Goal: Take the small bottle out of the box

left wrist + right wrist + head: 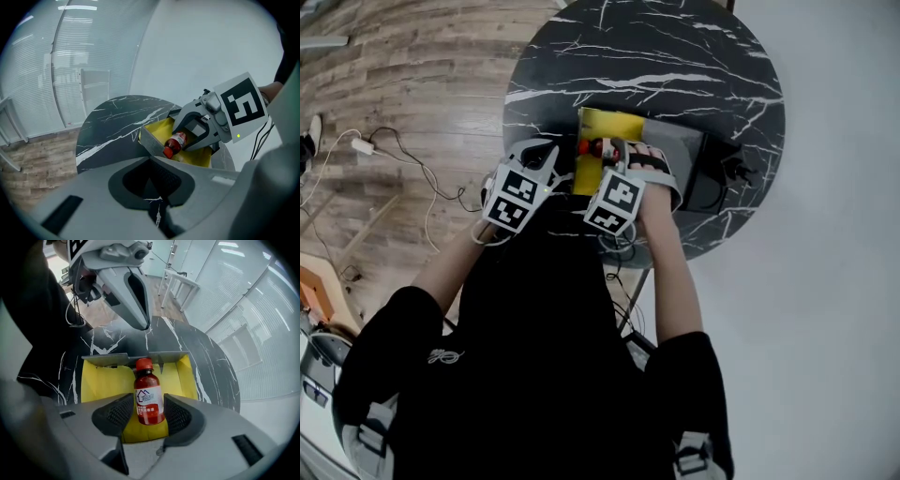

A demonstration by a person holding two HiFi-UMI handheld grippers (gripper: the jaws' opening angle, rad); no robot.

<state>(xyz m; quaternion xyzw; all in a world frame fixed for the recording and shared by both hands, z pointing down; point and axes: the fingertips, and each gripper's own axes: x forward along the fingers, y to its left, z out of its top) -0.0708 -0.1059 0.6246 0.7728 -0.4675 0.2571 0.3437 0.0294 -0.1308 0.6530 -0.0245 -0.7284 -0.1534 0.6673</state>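
Note:
A small red bottle (pixel 148 397) with a red cap and a white label lies in an open box with a yellow lining (pixel 101 383) on a round black marble table (pixel 675 56). My right gripper (pixel 144 416) points steeply down into the box, open, its pads either side of the bottle's body with a gap on the left. In the left gripper view the bottle (pixel 174 144) shows between the right gripper's fingers (pixel 202 133). My left gripper (pixel 152 187) is shut on nothing, just outside the box's grey flap (pixel 151 144). In the head view both grippers hang over the box (pixel 605 127).
The box's dark grey lid (pixel 684 150) lies open to the right, with a black object (pixel 727 173) beside it near the table's rim. Cables (pixel 394 159) trail over the wooden floor on the left. Glass partitions and a white table stand beyond.

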